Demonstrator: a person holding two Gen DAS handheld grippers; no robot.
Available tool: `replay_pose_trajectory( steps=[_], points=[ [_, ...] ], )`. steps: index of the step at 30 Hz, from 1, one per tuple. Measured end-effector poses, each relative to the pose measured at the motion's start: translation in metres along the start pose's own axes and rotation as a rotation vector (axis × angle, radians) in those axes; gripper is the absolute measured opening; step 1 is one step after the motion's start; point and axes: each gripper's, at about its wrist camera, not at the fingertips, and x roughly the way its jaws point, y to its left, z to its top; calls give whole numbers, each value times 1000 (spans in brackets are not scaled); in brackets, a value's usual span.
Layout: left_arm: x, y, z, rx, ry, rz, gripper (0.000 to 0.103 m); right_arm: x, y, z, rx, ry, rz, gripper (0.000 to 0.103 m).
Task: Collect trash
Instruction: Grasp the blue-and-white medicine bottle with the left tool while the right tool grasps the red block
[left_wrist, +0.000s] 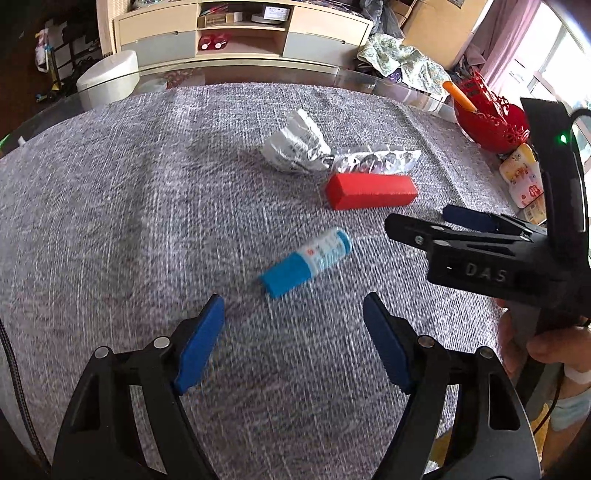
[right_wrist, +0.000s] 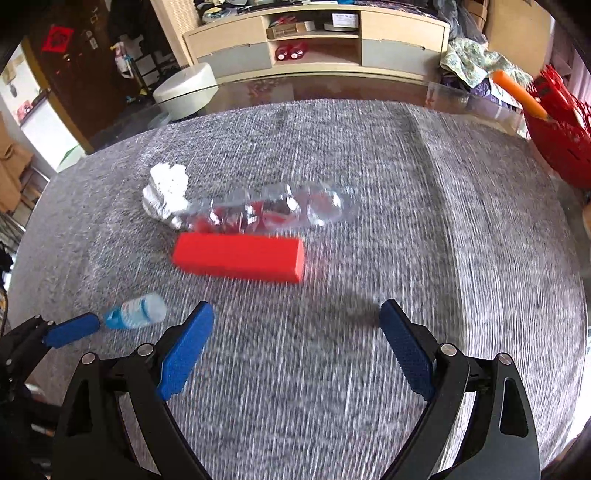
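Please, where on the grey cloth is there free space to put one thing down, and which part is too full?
Free: the wide grey cloth between the red box and the red basket, and the stretch left of the foil wrapper. Crowded: the middle, where the wrapper, the clear bottle, the box and the small blue bottle lie close.

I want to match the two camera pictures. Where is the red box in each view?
Left wrist view: the red box lies right of centre, in front of the clear plastic bottle, above the small blue tube.
Right wrist view: the red box lies near the centre, a little to the left, again just in front of the clear plastic bottle.
Shared landmark: the crumpled foil wrapper at the bottle's left end.
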Motion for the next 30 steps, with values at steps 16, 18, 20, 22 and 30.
replay_pose_trajectory(
  steps=[16, 18, 20, 22, 30],
  points=[
    [16, -5, 29, 38, -17, 19, 51, 18, 25, 33, -94, -12, -20, 80],
    [16, -5, 31, 39, -20, 22, 48, 16, 26, 34, -101, -18, -19, 71],
    [16, -2, 31, 34, -22, 20, 41, 16, 28, 35, -102, -20, -12, 55],
    [14, 0, 29, 30, -23, 17, 36, 15, 27, 35, -103, -20, -16, 50],
    [9, -4, 15, 47, -11, -3, 18, 2, 21, 18, -97, -1, 21, 23]
  ],
)
